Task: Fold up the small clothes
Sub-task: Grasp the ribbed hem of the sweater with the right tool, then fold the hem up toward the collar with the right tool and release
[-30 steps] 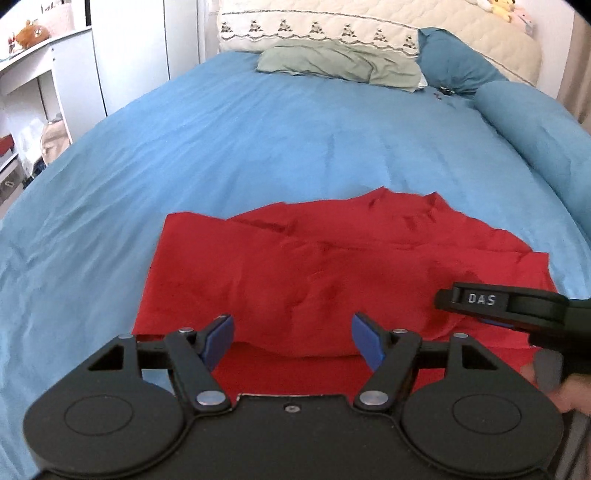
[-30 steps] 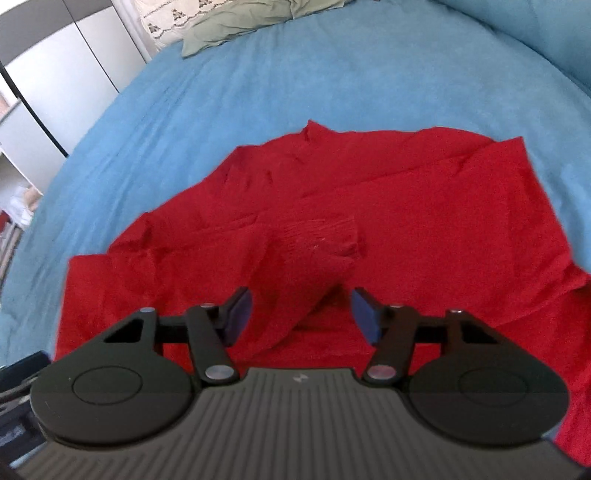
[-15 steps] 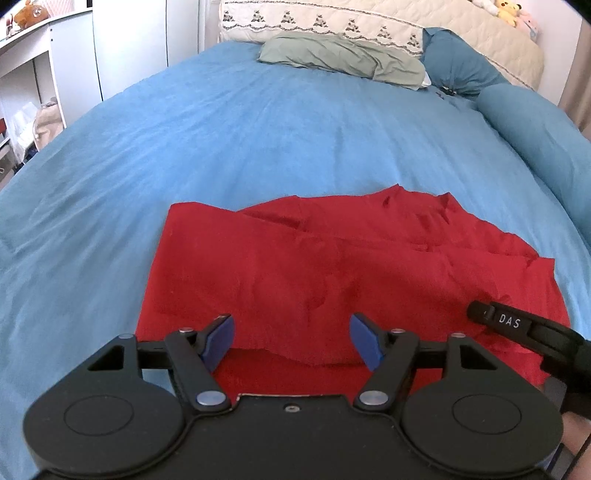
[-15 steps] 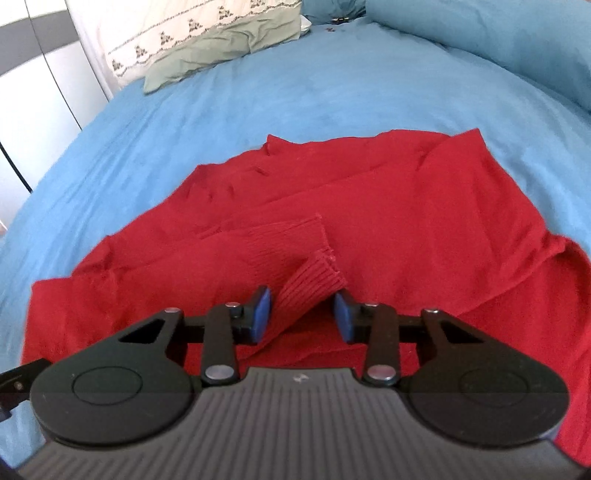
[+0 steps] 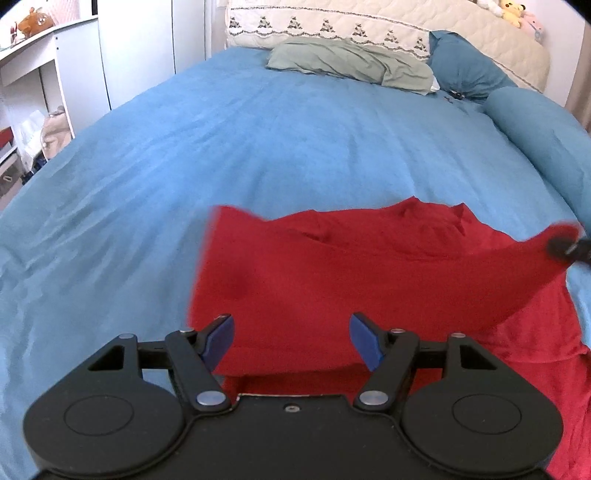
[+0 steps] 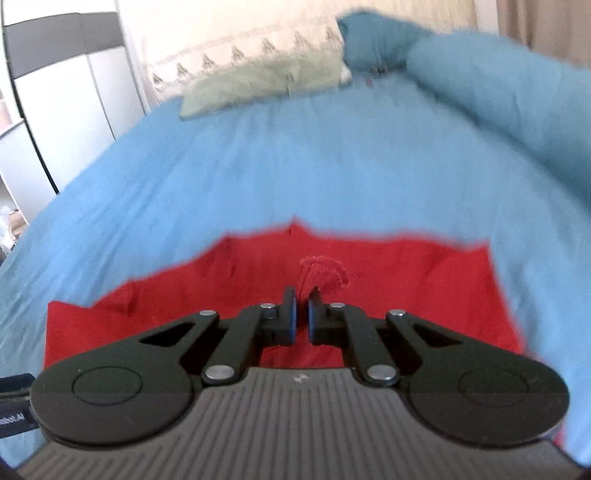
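A red knit top [image 5: 332,280] lies spread on the blue bed cover [image 5: 258,155]. My left gripper [image 5: 291,341] is open and empty just above the top's near edge. My right gripper [image 6: 300,314] is shut on the ribbed cuff of the red sleeve [image 6: 323,271] and holds it lifted over the top [image 6: 406,288]. In the left wrist view the sleeve is stretched up to the right toward the right gripper's tip [image 5: 570,249]. The right wrist view is blurred.
A green pillow [image 5: 351,66] and a cream quilted headboard cushion [image 5: 388,27] lie at the far end. A blue bolster [image 5: 543,140] runs along the right side. White cabinets and shelves [image 5: 55,74] stand left of the bed.
My right gripper has closed on the sleeve cuff and lifted it up and to the right. The left gripper has stayed open and shifted slightly left over the top's edge.
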Demonstrator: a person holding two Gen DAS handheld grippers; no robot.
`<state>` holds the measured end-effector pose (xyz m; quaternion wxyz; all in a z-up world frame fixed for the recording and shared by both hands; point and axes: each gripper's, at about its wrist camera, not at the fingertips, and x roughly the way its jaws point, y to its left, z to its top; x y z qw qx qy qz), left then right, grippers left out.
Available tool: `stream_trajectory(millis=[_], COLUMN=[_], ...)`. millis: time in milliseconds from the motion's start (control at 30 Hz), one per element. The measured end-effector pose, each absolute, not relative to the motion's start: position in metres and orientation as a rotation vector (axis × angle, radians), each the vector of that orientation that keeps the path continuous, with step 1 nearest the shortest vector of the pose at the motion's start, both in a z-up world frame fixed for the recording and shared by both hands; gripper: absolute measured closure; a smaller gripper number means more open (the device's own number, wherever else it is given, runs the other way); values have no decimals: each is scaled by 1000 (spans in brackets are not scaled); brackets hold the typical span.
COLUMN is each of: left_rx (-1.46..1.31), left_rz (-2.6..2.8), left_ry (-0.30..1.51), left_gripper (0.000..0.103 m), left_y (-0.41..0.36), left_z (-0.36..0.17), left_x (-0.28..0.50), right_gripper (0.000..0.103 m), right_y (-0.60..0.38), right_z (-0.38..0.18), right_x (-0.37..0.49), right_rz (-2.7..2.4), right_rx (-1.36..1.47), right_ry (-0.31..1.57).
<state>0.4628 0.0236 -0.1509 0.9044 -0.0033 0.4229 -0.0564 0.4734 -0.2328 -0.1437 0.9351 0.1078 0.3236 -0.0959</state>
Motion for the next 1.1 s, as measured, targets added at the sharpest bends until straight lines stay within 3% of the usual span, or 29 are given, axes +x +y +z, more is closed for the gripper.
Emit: stream_trajectory(millis=[133, 367, 533, 767, 833, 900, 967, 1000, 1100], left_rx=[32, 76, 95, 90, 82, 78, 78, 81, 95], left_rz=[-111, -95, -72, -33, -52, -85, -115, -142, -199], left_ry=[877, 922, 942, 953, 944, 935, 921, 909, 909], left_gripper=[30, 30, 30, 31, 31, 31, 30, 29, 29], left_y=[21, 21, 27, 34, 31, 26, 19, 15, 5], left_z=[-159, -181, -189, -193, -188, -182, -177, -174, -176], left_x=[463, 458, 458, 459, 459, 459, 462, 465, 485], right_gripper=[82, 82, 82, 81, 72, 29, 9, 2, 0], right_y=[-264, -317, -321, -330, -329, -327, -321, -318, -307], right_z=[-119, -157, -146, -189, -197, -199, -192, -187, -178], right_x=[464, 453, 445, 446, 444, 434, 421, 416, 419], right_rz=[-216, -312, -300, -361, -364, -375, -367, -354, -271], right_rx=[141, 215, 203, 207, 208, 211, 197, 181, 138], right_ry=[606, 681, 605, 744, 777, 780, 722, 687, 658])
